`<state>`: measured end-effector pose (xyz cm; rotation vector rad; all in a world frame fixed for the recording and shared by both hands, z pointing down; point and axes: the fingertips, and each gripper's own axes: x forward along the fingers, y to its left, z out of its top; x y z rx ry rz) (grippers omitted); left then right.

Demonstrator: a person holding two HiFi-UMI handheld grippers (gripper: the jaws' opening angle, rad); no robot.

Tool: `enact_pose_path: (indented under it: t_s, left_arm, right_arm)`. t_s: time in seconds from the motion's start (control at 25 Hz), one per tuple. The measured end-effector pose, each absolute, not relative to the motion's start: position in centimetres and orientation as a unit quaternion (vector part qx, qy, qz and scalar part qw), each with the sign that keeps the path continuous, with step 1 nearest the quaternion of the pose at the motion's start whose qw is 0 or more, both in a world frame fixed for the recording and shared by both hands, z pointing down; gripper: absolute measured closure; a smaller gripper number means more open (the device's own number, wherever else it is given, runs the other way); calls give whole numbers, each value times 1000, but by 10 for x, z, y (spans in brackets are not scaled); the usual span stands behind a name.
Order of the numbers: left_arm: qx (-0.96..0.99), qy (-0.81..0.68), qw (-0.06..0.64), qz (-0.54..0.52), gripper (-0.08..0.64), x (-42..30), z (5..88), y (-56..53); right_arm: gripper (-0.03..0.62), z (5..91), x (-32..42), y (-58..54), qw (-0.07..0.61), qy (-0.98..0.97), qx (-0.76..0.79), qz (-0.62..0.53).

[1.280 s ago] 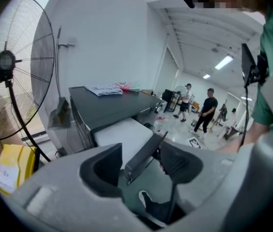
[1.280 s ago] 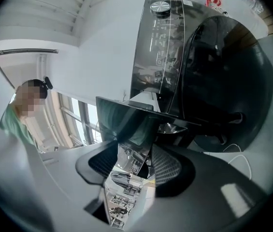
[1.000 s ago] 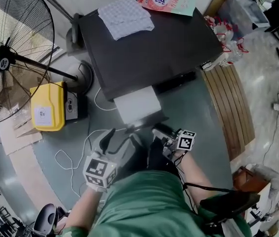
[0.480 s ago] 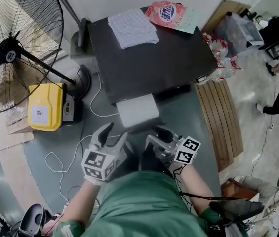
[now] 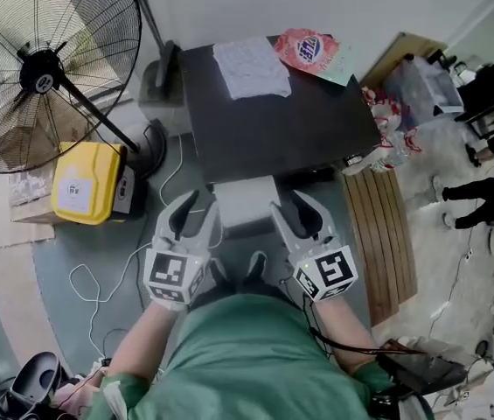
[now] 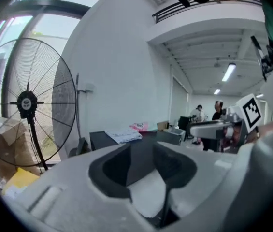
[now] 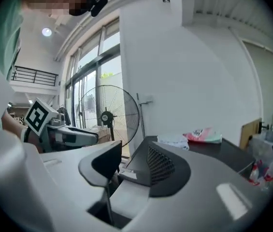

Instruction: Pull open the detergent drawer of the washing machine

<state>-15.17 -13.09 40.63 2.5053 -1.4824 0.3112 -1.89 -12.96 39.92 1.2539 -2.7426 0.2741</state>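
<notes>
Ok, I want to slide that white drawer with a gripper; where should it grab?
Probably the front edge of the white drawer, approached head-on from the near side. It juts out level from the washing machine, so only that edge is exposed and easy to reach.

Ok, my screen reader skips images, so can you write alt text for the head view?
From above, a person in green holds the left gripper and right gripper, empty, jaws apart but just closing, either side of a white drawer jutting from a dark grey washing machine. A white cloth and pink packet lie on top.
</notes>
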Motion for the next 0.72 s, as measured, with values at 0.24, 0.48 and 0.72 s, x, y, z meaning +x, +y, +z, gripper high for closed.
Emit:
enact_pose_path:
  t_s: [0.24, 0.48, 0.72]
  left_arm:
    - [847, -519, 80, 77, 437, -155, 367, -135]
    - [847, -526, 56, 53, 437, -150, 329, -141]
    - [845, -531, 47, 41, 439, -147, 316, -147]
  right_arm:
    - [465, 343, -30, -133, 31, -910, 412, 33]
    - [465, 306, -30, -136, 4, -915, 403, 4]
    - [472, 288, -28, -143, -15, -912, 410, -14]
